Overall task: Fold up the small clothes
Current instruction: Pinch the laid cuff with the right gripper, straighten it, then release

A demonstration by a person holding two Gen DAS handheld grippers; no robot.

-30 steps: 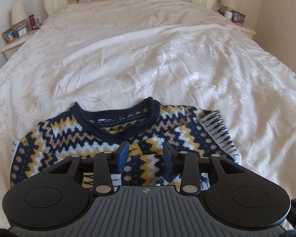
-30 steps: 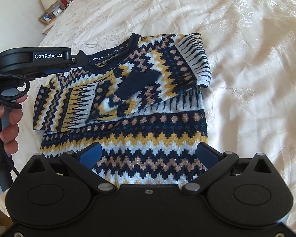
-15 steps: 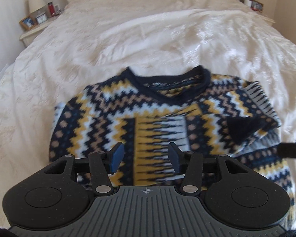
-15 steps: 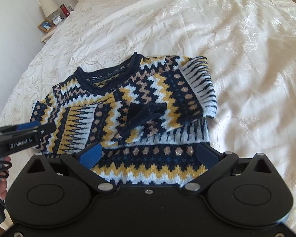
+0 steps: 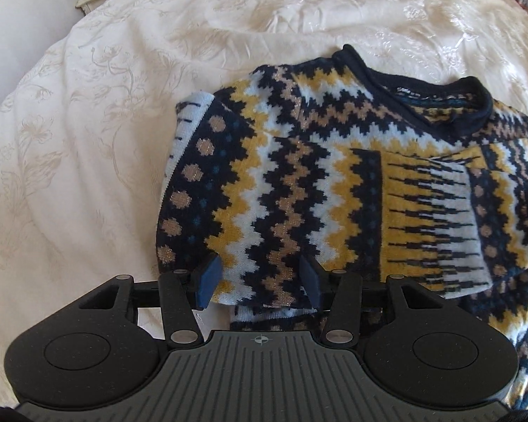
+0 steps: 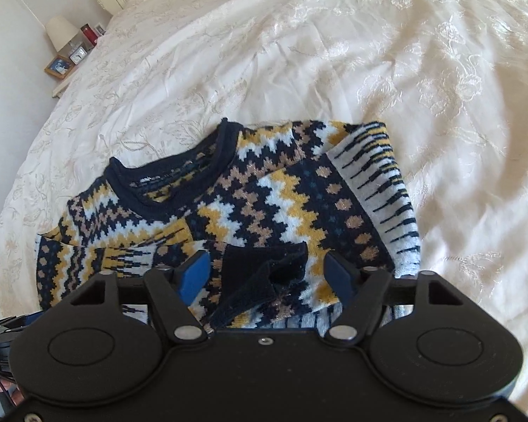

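The patterned jumper (image 5: 334, 183) lies face up on the cream bedspread (image 5: 88, 123), collar (image 6: 179, 176) toward the headboard, with both sleeves already folded across the chest; the right sleeve's dark navy cuff (image 6: 264, 277) rests on the front panel and looks slightly rumpled. The left gripper (image 5: 260, 281) hangs low over the folded left-sleeve side of the garment, jaws open with knit visible between the blue pads and nothing clamped. The right gripper (image 6: 267, 274) hovers over the navy cuff, jaws likewise spread wide and empty; whether either pad touches the fabric cannot be told. A bedside table (image 6: 63, 66) with a lamp and picture frame stands well apart and poses no obstruction. Assessment: the sleeve stage appears complete, and the step in hand is judged to be taking hold for the next fold of the body. To do it well, both grippers should seize matching points at equal height on opposite sides, pinching through all layers so the tucked sleeves travel with the body. The loose cuff would be better flattened first. Thick knit is likely to bulge at the crease, so the fold should be laid slowly and pressed flat.
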